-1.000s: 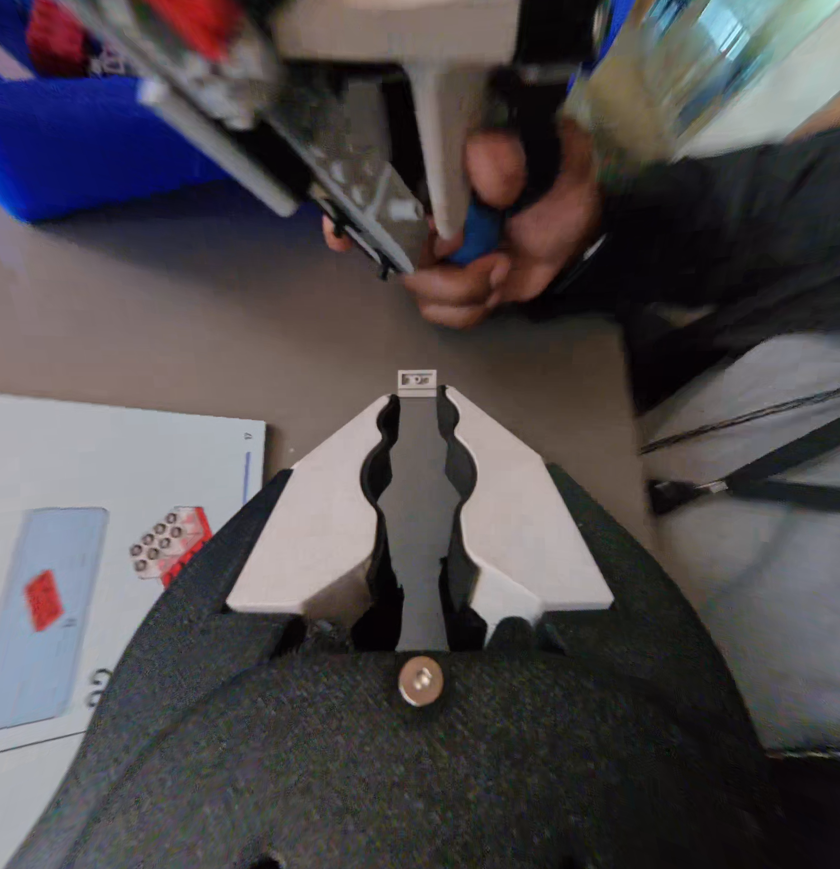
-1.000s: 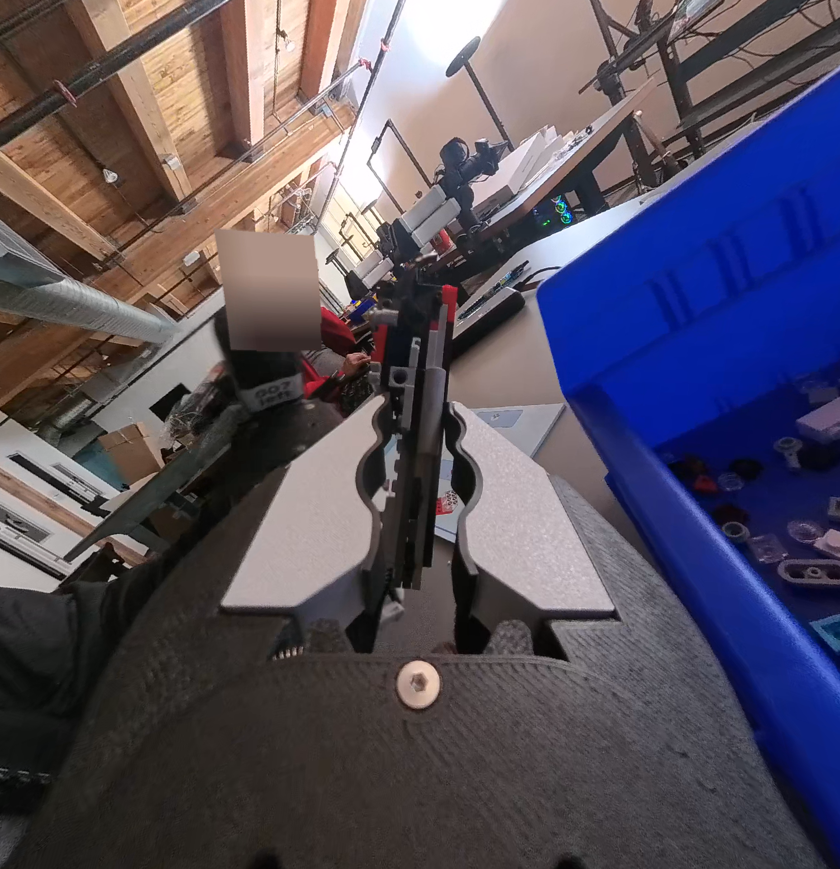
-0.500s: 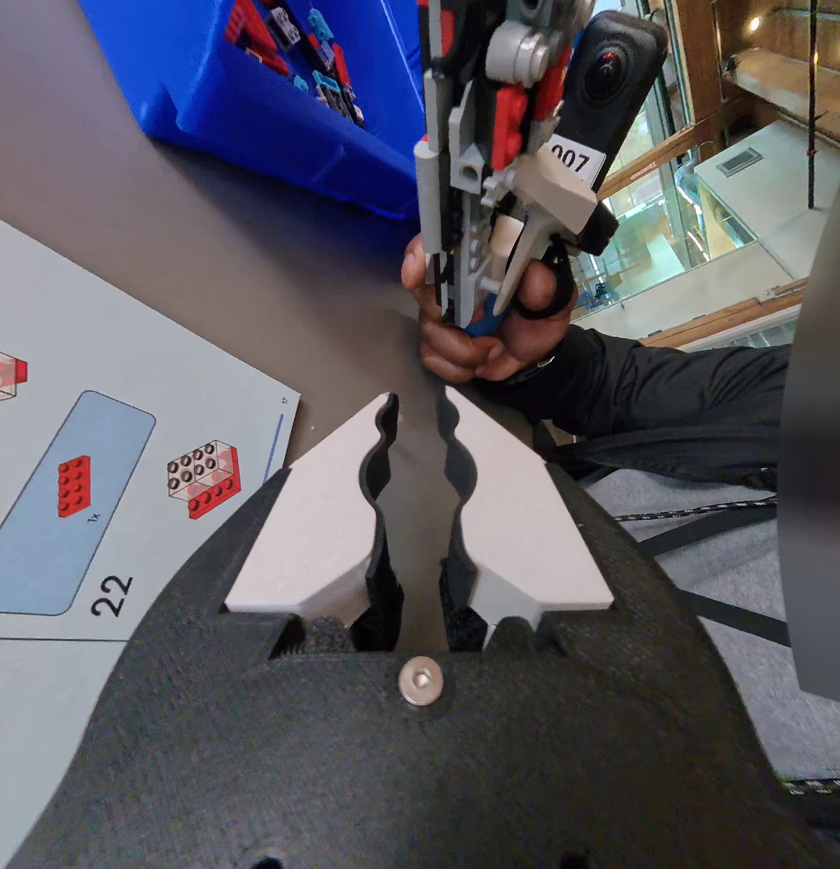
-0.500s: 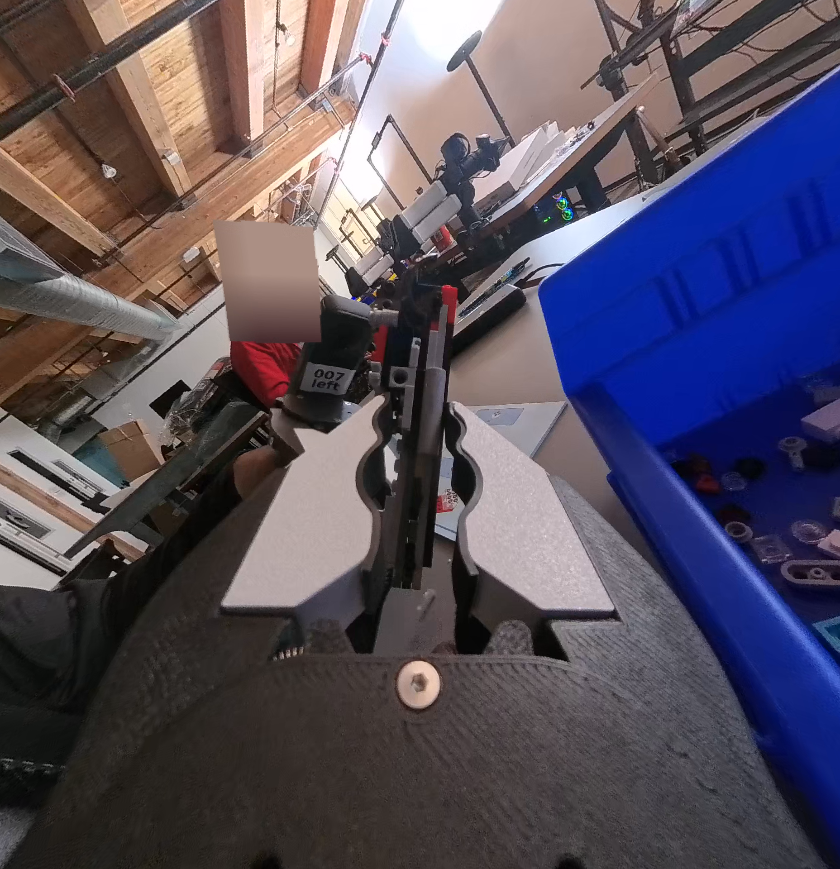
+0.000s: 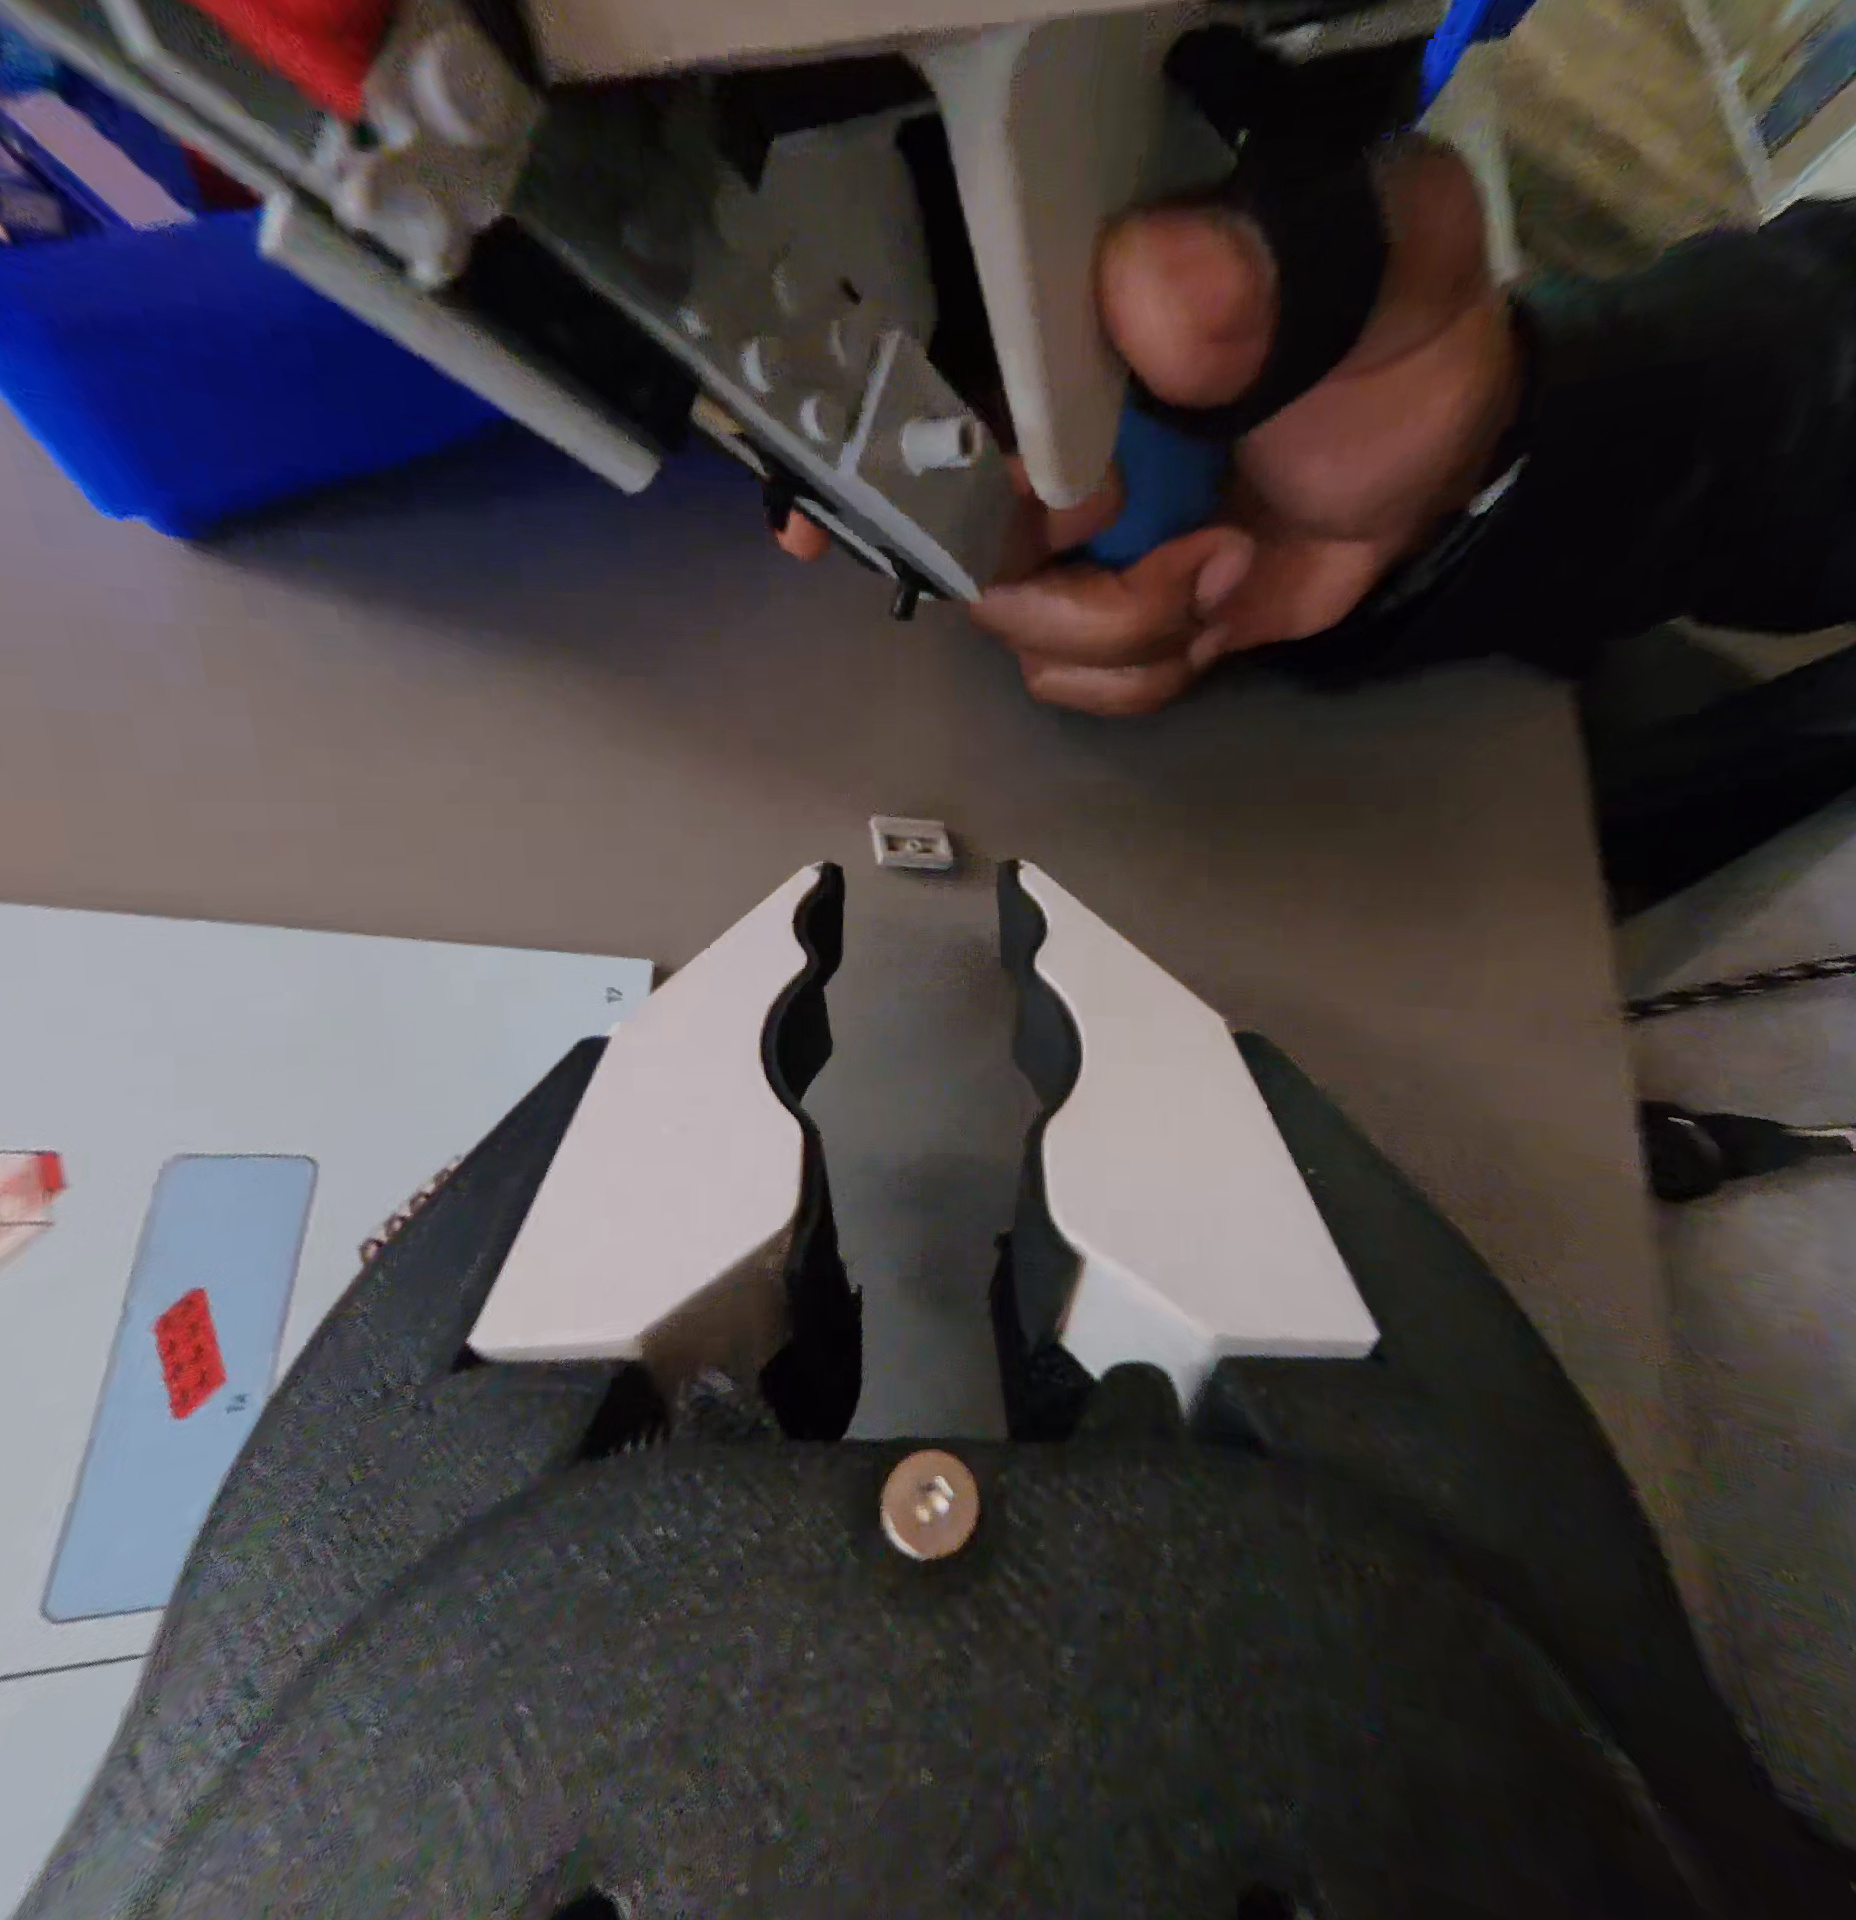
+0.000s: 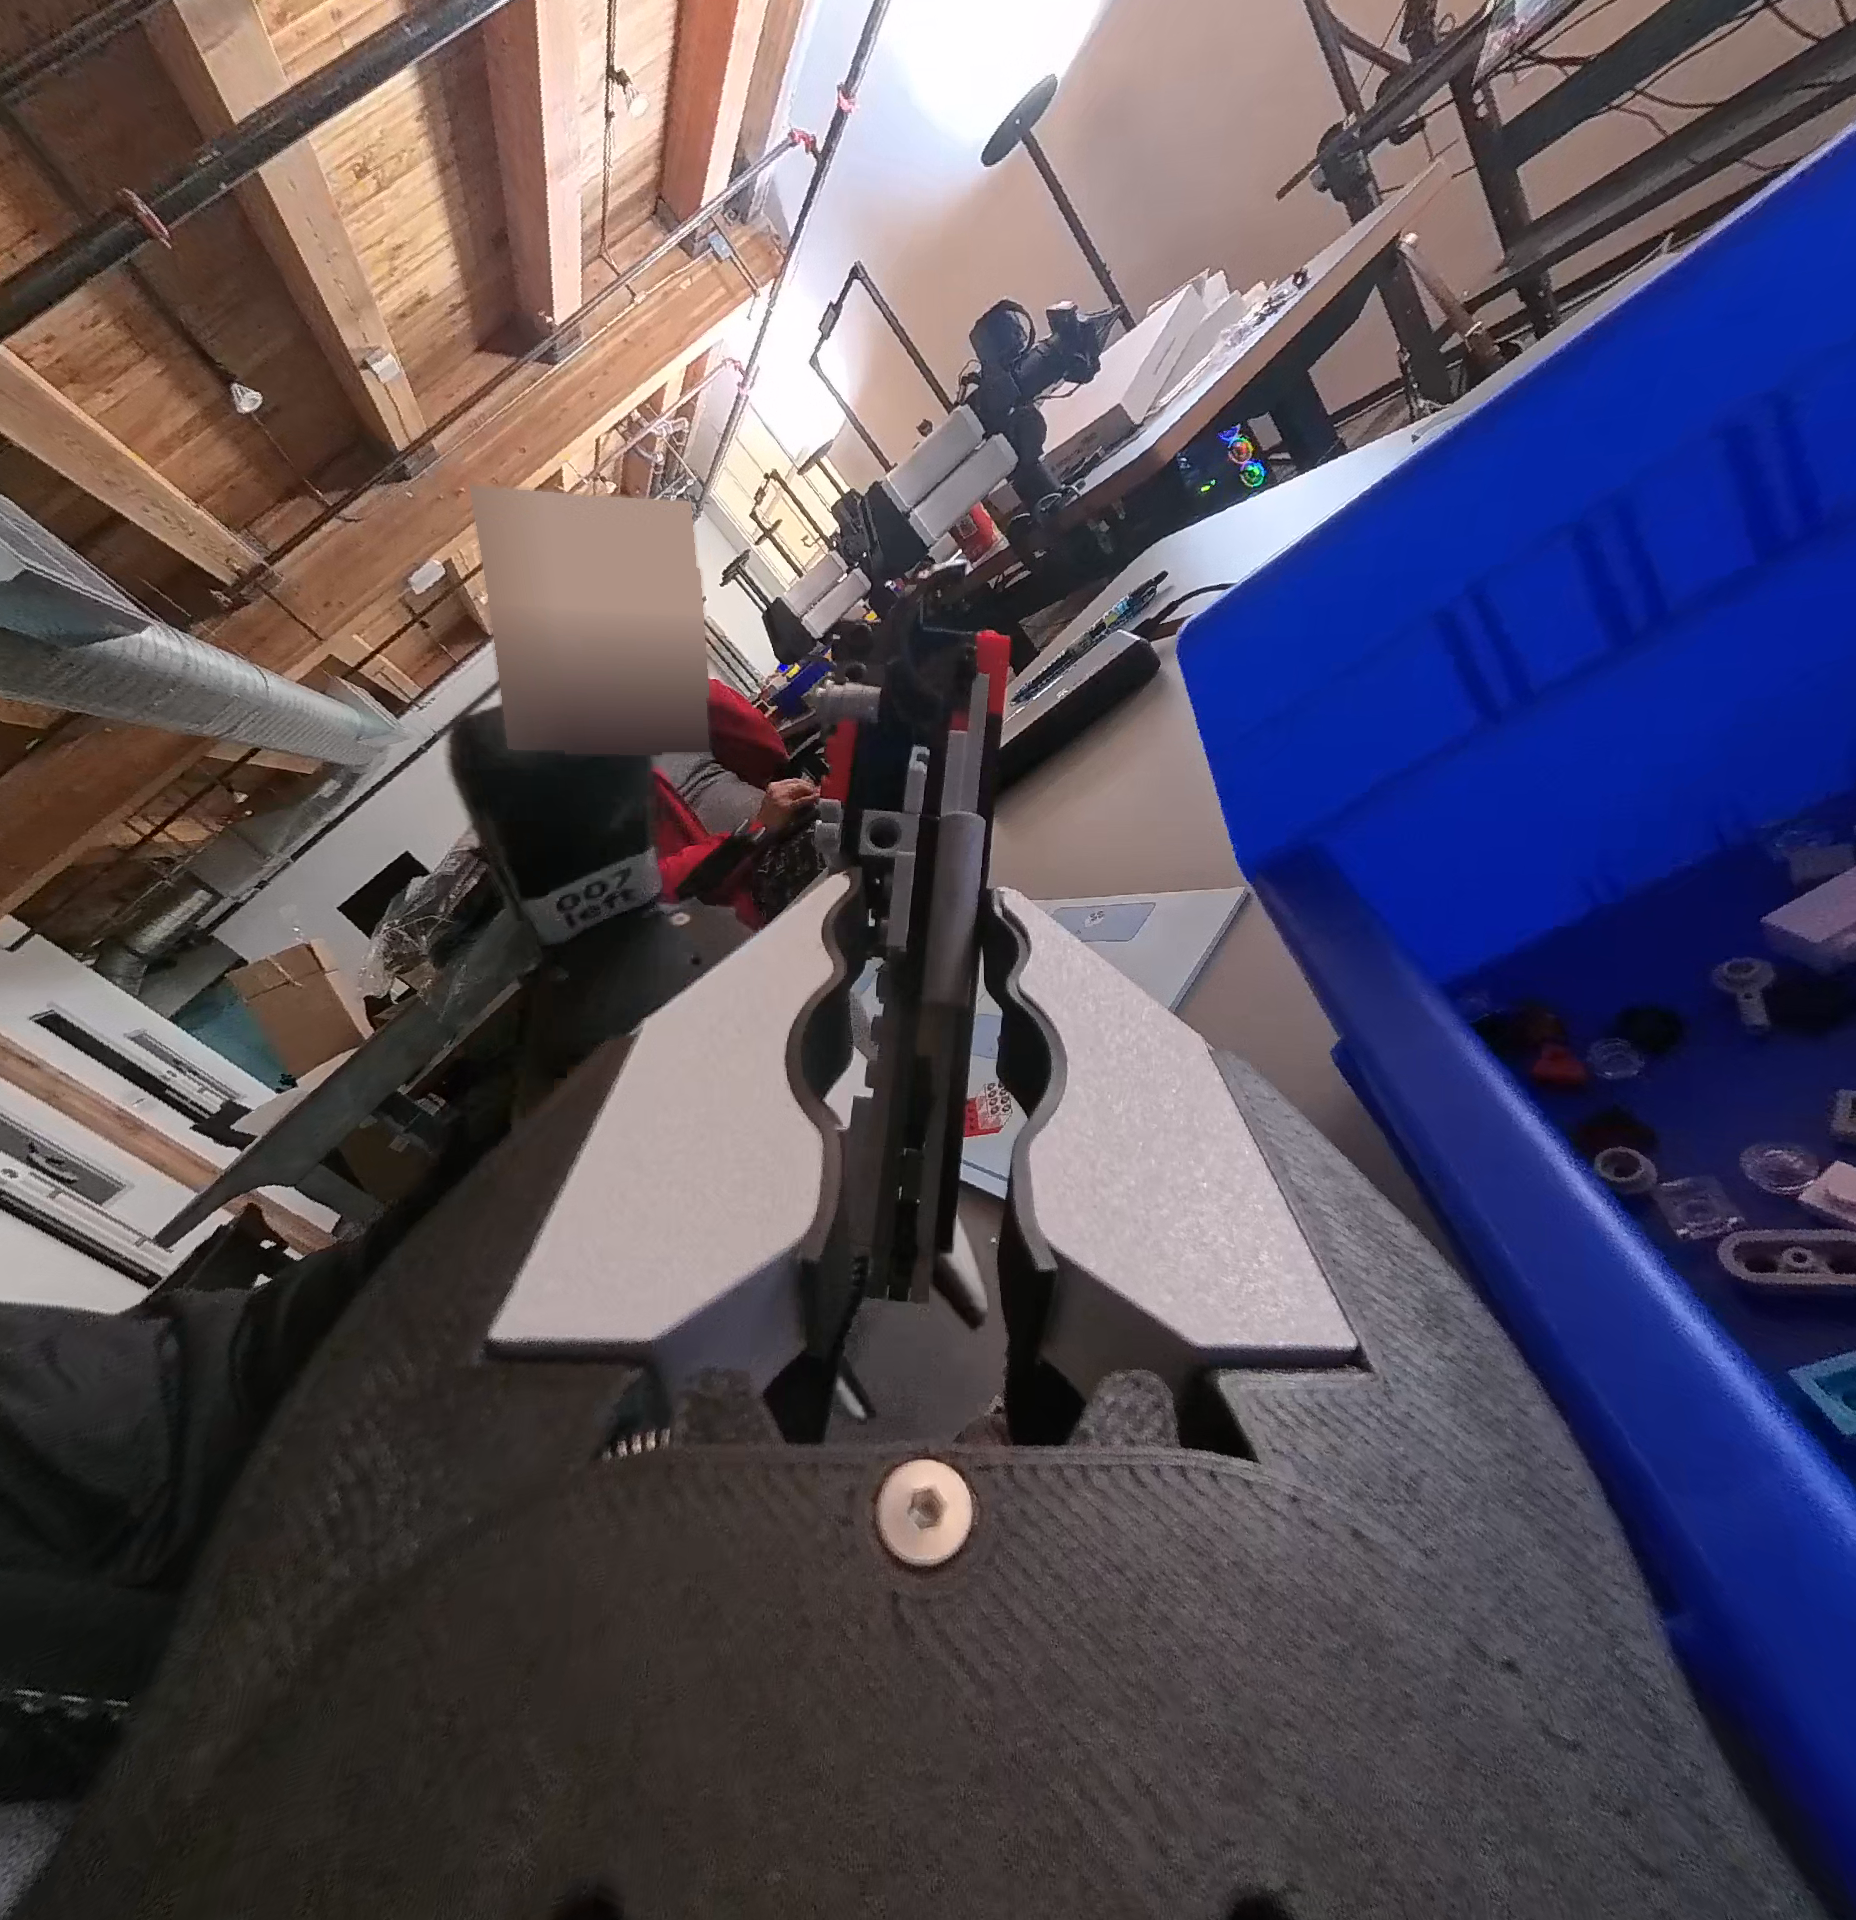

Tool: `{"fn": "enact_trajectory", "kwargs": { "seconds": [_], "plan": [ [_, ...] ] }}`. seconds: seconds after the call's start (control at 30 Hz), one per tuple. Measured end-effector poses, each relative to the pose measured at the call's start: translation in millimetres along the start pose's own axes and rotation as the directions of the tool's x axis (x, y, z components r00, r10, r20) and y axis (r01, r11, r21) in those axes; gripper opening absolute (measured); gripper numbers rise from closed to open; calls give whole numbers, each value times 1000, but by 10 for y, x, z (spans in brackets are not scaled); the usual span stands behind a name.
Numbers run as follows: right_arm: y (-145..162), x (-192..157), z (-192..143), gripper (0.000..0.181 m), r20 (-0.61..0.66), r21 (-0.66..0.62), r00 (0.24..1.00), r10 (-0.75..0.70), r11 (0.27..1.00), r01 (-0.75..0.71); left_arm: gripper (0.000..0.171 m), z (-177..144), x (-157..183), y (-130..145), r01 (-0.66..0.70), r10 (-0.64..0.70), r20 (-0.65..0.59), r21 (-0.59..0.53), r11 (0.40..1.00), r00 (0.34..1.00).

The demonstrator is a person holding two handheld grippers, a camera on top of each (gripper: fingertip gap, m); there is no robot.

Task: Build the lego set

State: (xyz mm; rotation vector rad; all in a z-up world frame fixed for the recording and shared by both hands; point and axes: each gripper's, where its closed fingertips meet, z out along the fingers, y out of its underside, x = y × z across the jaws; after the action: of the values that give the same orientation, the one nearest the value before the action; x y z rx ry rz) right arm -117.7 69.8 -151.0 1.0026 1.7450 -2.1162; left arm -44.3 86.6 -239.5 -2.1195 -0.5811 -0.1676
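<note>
Each gripper, left and right, is formed of a rough black rounded body, two pale grey wedge-shaped fingers with wavy black inner edges and one silver screw, while a black sleeve is worn.

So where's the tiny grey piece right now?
In the left wrist view, the tiny grey piece lies flat on the brown table, just beyond the open left gripper, right of the instruction booklet.

left gripper opened wider, back down over small grey plate
</note>
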Motion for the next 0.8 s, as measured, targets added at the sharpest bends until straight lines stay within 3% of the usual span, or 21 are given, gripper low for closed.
{"fn": "enact_trajectory", "kwargs": {
  "seconds": [0.23,0.47,0.57,0.63,0.7,0.8],
  "plan": [
    [-15,21,-7,22,-2,7,1000,19,1000,-19,36,122,-81,22,-98,106,146,-60,993,984],
    [-10,22,-4,22,-4,5,1000,17,1000,-17,16,176,-89,35,-170,189,211,-106,980,959],
    [-11,23,-4,22,-4,5,1000,18,1000,-18,17,171,-65,30,-164,181,195,-97,982,964],
    [-14,23,-7,22,-3,7,1000,20,1000,-20,17,147,23,-17,-79,82,108,-34,996,991],
    [-16,24,-8,22,-2,8,1000,22,1000,-22,17,86,174,-102,106,-103,-70,40,993,992],
    [-13,21,-8,22,-1,7,1000,21,1000,-21,17,-64,244,-197,348,-317,-268,78,934,910]
  ]
}}
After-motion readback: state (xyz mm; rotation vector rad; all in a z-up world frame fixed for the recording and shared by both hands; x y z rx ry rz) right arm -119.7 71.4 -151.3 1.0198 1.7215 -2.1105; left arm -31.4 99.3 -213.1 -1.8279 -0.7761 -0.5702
